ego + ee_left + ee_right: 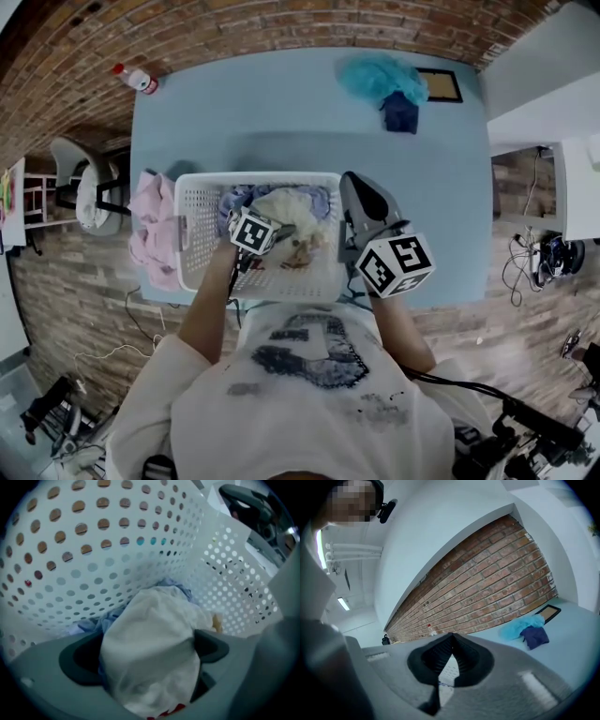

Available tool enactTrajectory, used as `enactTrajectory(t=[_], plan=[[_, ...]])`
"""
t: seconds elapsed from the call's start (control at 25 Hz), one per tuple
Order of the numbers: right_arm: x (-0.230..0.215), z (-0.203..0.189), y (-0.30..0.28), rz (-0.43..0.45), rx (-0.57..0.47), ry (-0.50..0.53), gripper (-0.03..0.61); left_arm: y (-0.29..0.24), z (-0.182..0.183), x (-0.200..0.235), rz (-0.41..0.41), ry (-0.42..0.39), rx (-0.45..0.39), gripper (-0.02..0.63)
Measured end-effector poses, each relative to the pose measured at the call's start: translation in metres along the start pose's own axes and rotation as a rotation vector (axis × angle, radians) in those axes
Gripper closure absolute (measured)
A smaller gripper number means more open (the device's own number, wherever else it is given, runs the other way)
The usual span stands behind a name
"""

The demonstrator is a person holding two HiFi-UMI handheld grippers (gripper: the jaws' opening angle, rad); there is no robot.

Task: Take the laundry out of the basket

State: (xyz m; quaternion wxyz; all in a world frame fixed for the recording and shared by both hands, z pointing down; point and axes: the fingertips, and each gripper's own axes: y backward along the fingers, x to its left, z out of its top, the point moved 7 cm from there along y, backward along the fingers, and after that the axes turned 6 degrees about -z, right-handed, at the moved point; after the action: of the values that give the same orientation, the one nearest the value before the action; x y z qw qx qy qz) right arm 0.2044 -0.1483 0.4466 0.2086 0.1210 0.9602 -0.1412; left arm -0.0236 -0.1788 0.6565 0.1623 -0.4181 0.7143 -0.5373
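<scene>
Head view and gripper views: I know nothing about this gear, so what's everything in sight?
Perforated plastic laundry basket: one, white, table's near edge.
Rectangular table: one, light blue, beside brick wall.
Crumpled white cloth: one, white, in basket.
Rumpled blue cloth: one, pale blue, basket's far left corner.
Pink garment: one, pink, heaped outside basket's left wall.
Fluffy turquoise cloth: one, turquoise, table's far right.
Dark navy cloth: one, navy, touching the turquoise cloth.
Black-framed board: one, tan, far right corner.
Plastic bottle: one, clear with red cap, far left corner.
Left gripper: one, grey, inside basket, shut on the white cloth.
Right gripper: one, grey, above basket's right edge, shut, empty.
</scene>
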Motion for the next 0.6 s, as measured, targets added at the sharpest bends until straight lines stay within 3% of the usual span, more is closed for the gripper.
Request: enactTrajectory(t=[0.6], plan=[[-0.003,-0.003,0.005,0.002,-0.005,-0.020,0.580,-0.030,-0.014,-0.007,-0.020,-0.036,0.021,0.029]])
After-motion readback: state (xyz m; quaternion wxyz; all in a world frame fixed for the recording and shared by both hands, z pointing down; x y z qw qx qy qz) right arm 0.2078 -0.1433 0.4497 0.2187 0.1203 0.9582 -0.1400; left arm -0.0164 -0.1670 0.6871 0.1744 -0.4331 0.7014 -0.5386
